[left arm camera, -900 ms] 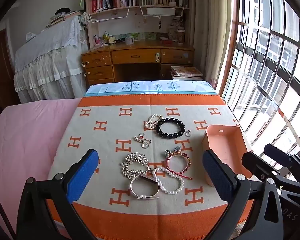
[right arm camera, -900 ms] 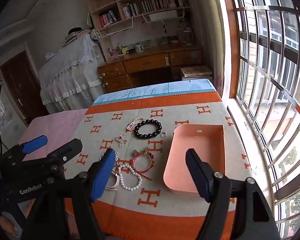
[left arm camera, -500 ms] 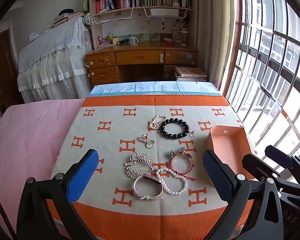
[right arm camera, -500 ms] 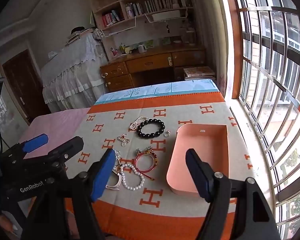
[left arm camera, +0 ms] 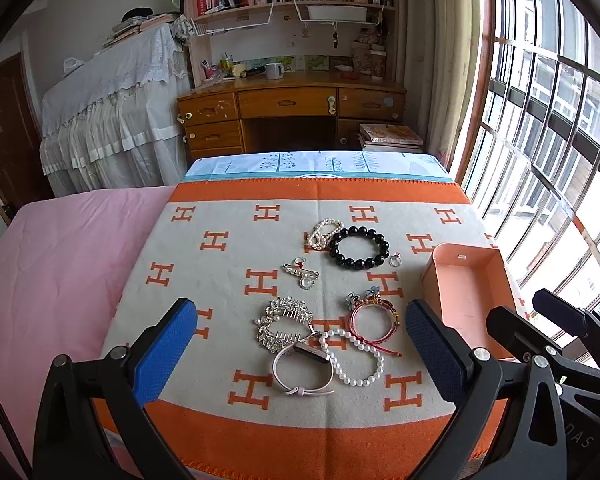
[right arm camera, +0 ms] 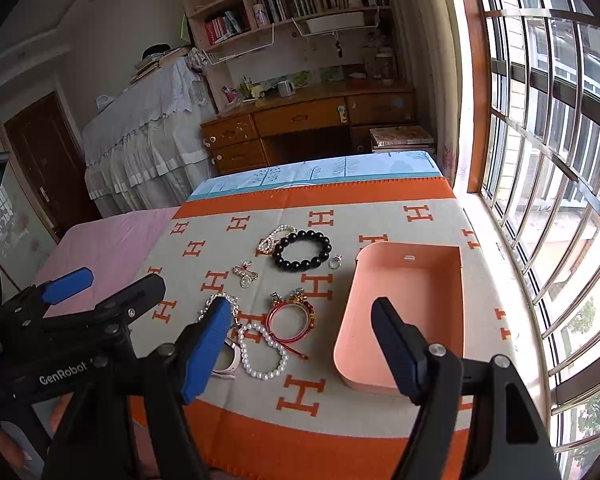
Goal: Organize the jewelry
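Bedroom clutter frames my view, a wooden desk (left arm camera: pixel 292 116) and bookshelves behind and a barred window on the right; nearer, the orange H-patterned blanket (left arm camera: pixel 228 248) carries everything I have to sort; the peach tray (right arm camera: pixel 408 296) sits empty at its right side, well apart from most pieces; my left gripper (left arm camera: pixel 300 354) and right gripper (right arm camera: pixel 300 350) both hang above the near edge with jaws spread wide and nothing between the pads; the jewelry lies loose in a scatter left of the tray; the black bead bracelet (left arm camera: pixel 358 248) touches a small pearl bracelet (left arm camera: pixel 322 232) at the far end; closer in, the crystal hair comb (left arm camera: pixel 282 322), a white watch band (left arm camera: pixel 304 372), the pearl strand (left arm camera: pixel 354 360) and the red cord bracelet (left arm camera: pixel 370 318) crowd and overlap; a brooch (left arm camera: pixel 302 274) and a tiny ring (left arm camera: pixel 395 258) lie alone; I judge the tangle the main risk, since pinching the pearls could drag the watch band or cord along; the ring may slip from wide pads; the soft blanket could bunch under a low approach.
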### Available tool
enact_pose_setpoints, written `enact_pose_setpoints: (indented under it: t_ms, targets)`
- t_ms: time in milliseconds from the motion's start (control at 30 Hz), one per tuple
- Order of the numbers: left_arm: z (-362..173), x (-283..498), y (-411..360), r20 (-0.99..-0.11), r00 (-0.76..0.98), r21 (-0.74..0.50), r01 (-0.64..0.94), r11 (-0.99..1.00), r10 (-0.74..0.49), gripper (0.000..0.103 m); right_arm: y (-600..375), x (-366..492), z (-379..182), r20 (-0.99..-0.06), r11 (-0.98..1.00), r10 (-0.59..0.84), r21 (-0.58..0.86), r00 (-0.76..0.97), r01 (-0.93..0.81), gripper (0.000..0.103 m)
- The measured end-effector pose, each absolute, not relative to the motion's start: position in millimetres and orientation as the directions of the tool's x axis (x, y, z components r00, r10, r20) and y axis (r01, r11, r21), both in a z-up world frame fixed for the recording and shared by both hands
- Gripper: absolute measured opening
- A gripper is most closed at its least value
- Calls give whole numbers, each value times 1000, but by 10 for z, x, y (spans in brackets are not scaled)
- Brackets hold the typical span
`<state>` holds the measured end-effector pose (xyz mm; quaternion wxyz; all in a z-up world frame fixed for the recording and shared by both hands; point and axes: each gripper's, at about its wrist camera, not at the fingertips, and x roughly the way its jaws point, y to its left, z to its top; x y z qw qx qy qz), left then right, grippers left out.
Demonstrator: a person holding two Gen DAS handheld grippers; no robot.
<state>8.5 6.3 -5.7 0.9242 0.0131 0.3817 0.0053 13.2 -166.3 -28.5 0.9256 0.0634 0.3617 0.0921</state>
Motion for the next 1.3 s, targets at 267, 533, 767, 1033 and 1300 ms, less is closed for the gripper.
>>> enact_pose_setpoints:
  t_ms: [267, 533, 767, 1033, 1300]
  targets:
    - [-60, 132, 90, -713, 701, 32, -8, 999, 28, 102, -1640, 188, -334, -667, 973, 228, 191, 710, -133, 73]
    - [-73, 123, 60, -706, 706, 63, -17, 998, 56, 102, -1626, 205, -351, -672, 973, 226, 191, 705, -130, 73]
    - [-93, 115, 76, -717, 695, 55, -17, 998, 51, 102, -1621, 216, -375, -676, 973, 227, 193, 701, -129, 73]
    - [-106, 110, 83, -723, 689, 54, -18, 998, 52, 102, -1601, 205, -422, -679, 972, 230, 195, 697, -130, 73]
    - [-126, 99, 90, -731, 681, 45, -15, 999, 43, 102, -1590, 197, -462, -683, 971, 234, 202, 692, -130, 73]
